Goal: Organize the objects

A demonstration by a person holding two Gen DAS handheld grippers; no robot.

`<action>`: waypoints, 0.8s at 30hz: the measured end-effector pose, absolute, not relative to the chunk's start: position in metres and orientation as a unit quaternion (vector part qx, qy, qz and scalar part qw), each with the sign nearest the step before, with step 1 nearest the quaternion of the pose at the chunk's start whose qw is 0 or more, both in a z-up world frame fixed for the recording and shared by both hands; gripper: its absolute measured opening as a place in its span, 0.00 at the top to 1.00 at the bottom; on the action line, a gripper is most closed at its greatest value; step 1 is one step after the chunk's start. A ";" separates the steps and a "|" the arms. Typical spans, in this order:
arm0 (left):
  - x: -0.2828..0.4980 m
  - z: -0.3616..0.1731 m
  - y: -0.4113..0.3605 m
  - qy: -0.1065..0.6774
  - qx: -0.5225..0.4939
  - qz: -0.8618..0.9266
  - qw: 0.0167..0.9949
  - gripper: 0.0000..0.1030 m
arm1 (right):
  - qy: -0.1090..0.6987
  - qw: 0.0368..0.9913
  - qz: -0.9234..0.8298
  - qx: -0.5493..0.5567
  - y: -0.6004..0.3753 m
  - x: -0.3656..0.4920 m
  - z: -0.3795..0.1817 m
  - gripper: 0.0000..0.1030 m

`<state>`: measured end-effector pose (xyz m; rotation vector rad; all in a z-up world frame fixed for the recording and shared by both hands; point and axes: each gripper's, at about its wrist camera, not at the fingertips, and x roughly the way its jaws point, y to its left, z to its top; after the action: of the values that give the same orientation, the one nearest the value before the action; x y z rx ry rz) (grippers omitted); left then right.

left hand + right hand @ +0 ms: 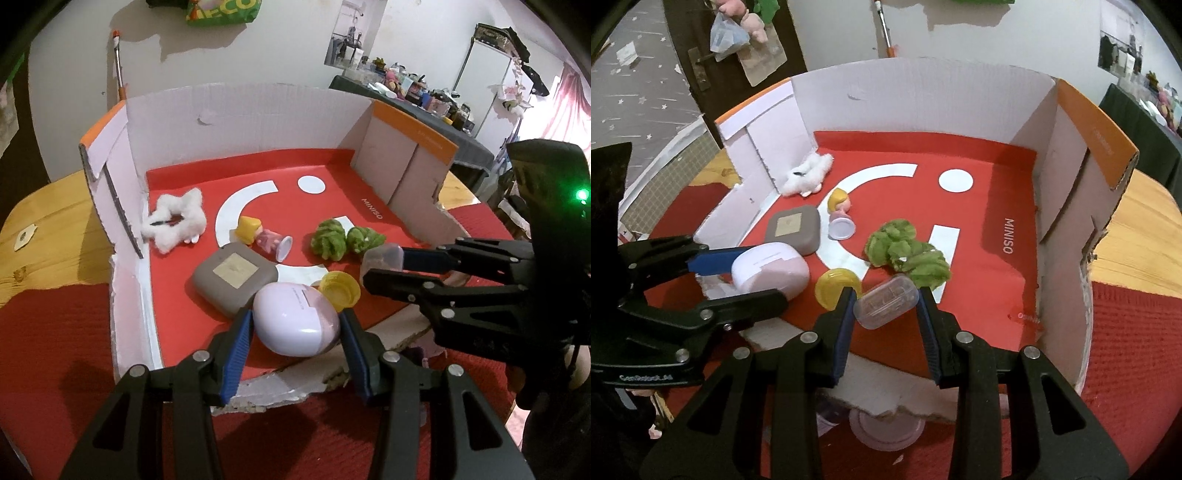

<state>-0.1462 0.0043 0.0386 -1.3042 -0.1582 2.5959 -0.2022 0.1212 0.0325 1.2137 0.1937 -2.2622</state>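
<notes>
A cardboard box (258, 122) (923, 96) with a red paper floor lies before me. My left gripper (297, 319) (766, 275) is shut on a pale pink egg-shaped case (295, 325) (772, 267) over the box's front edge. To its right, my right gripper (886, 295) (376, 264) is shut on a small clear plastic container (886, 302) (382, 256). On the box floor lie a yellow cap (340, 290) (833, 286), a grey square case (234, 278) (794, 229), a toppled yellow-haired doll (258, 236) (840, 212), green fluffy balls (343, 240) (905, 247) and a white fluffy piece (177, 221) (807, 175).
The box sits on a red cloth (55, 332) (1137, 350) over a wooden table (48, 221). Its front wall is torn low. A white round lid (882, 428) lies under the front edge. A cluttered dark table (424, 96) stands at the back right.
</notes>
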 end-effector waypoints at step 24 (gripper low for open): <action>-0.165 0.029 -0.007 -0.052 -0.451 0.886 0.095 0.51 | 0.072 0.271 -0.841 0.462 0.125 -0.202 0.024 0.69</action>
<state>-0.1653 -0.0075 0.0289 -1.3378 -0.1537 2.6272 -0.2022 0.1251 0.0236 1.2447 0.1953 -2.2663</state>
